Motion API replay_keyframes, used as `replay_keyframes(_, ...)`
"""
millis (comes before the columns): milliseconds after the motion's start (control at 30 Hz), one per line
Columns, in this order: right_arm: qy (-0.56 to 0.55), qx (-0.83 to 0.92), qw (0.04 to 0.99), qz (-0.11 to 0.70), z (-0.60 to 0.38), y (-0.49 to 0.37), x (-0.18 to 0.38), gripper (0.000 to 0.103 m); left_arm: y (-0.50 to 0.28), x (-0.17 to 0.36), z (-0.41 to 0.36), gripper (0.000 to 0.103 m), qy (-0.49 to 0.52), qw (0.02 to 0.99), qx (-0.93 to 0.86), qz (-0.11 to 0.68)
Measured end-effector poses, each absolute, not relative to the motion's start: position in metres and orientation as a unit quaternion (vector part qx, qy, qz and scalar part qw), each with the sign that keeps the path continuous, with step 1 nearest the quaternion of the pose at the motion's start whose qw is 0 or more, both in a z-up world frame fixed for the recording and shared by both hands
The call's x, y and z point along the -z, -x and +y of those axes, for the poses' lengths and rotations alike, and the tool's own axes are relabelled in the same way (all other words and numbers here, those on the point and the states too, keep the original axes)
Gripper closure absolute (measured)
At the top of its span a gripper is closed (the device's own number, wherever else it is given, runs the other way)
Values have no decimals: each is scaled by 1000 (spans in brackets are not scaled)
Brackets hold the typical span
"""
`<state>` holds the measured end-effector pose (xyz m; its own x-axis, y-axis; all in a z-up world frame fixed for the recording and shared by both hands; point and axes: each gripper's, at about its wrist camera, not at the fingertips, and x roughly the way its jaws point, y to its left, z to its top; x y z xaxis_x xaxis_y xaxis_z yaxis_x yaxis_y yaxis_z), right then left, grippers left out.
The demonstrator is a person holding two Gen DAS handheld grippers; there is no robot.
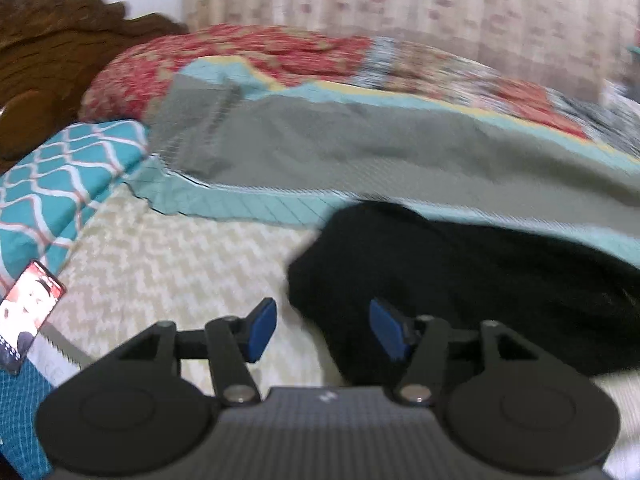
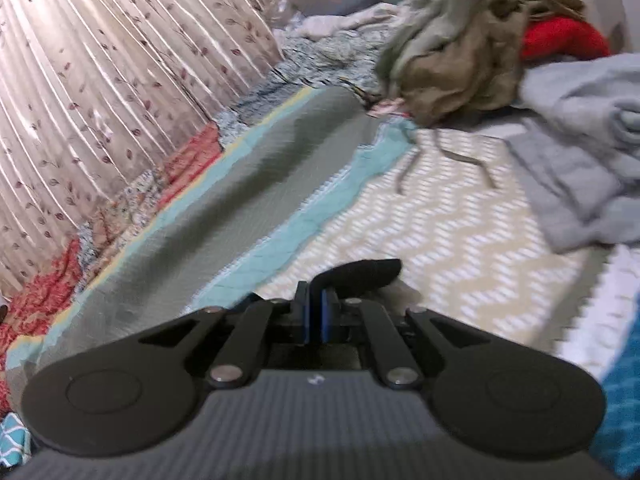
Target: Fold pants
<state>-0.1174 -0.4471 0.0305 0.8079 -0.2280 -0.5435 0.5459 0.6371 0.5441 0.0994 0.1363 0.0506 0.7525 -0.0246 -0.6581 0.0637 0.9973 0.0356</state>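
The black pants (image 1: 460, 280) lie bunched on the cream zigzag bedsheet (image 1: 168, 256), against the edge of a grey and teal quilt (image 1: 340, 152). My left gripper (image 1: 322, 326) is open just over their left edge. Its right blue pad (image 1: 386, 332) is in front of the black cloth and its left pad (image 1: 262, 328) is over bare sheet; neither presses on fabric. In the right wrist view my right gripper (image 2: 319, 304) is shut on a fold of the black pants (image 2: 360, 274), which sticks up and to the right above the pads. The remaining cloth is hidden below the gripper.
A phone (image 1: 28, 312) with a lit screen lies at the left beside a teal patterned pillow (image 1: 68, 176). Behind stand a wooden headboard (image 1: 48, 52) and a curtain (image 2: 100, 60). A pile of olive clothes (image 2: 452, 52), a red item (image 2: 560, 40) and a grey garment (image 2: 580, 152) sit at the far right.
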Motion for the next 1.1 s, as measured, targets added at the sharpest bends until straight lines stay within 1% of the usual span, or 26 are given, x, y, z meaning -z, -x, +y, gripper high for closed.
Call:
replay_keyframes(67,-364,238,874,218,-450,127,-29,95,-70,-47,134,45,-34,931,46,360)
replay_keyframes(100,-370,252,869,211,-453,133,-30,95,-60,-45,138,45,-25,927,48,371)
replay_keyframes(200,-376,322,856,148,-457,161,-40,96,-46,-37,164,45,56,912,33,406)
replay_keyframes(267,-354,382,847,106,-461,180,-51,98,-45,-27,183,45,119,894,27,432)
replay_keyframes(300,-351,403,840,92,-467,189,-55,93,-45,-23,189,45,139,888,22,439)
replay_keyframes(333,-359,407,835,93,-473,194,-57,92,-44,-18,193,42,152,883,18,444)
replay_keyframes(433,-389,386,830,107,-491,210,-58,90,-48,-3,197,28,193,863,24,465)
replay_keyframes(467,-387,376,834,117,-491,213,-57,88,-46,4,197,28,213,856,29,470)
replay_keyframes(500,-383,364,839,130,-488,214,-56,80,-49,10,198,28,234,847,36,476)
replay_keyframes(533,-381,353,842,143,-482,212,-53,67,-53,15,197,28,254,838,45,482)
replay_keyframes(567,-383,339,845,154,-478,214,-52,60,-60,20,198,28,268,830,54,486)
replay_keyframes(600,-390,320,847,168,-471,216,-47,53,-64,25,194,30,277,826,54,488)
replay_keyframes(633,-399,299,847,184,-466,217,-40,52,-68,29,189,45,281,822,45,493)
replay_keyframes(667,-408,285,844,200,-461,213,-34,51,-71,34,184,69,279,819,35,500)
replay_keyframes(700,-420,275,837,218,-459,209,-25,48,-74,37,179,82,274,818,31,504)
replay_keyframes(733,-435,269,826,238,-459,203,-16,46,-75,38,177,87,272,820,36,503)
replay_keyframes(800,-466,263,805,256,-462,194,1,45,-69,33,177,88,264,830,36,490)
replay_keyframes(833,-483,257,797,256,-465,189,8,50,-67,28,178,88,261,834,38,485)
replay_keyframes(867,-494,245,793,258,-468,182,12,61,-63,22,183,89,263,837,39,478)
replay_keyframes(900,-496,235,794,263,-470,173,11,97,-59,16,189,89,269,839,41,471)
replay_keyframes(933,-486,234,800,265,-471,161,4,95,-55,8,197,89,277,841,43,462)
replay_keyframes(1033,-453,221,830,240,-475,121,-27,95,-47,-4,215,89,284,849,15,445)
replay_keyframes(1100,-465,185,841,208,-483,87,-41,95,-48,-2,224,89,298,843,-2,448)
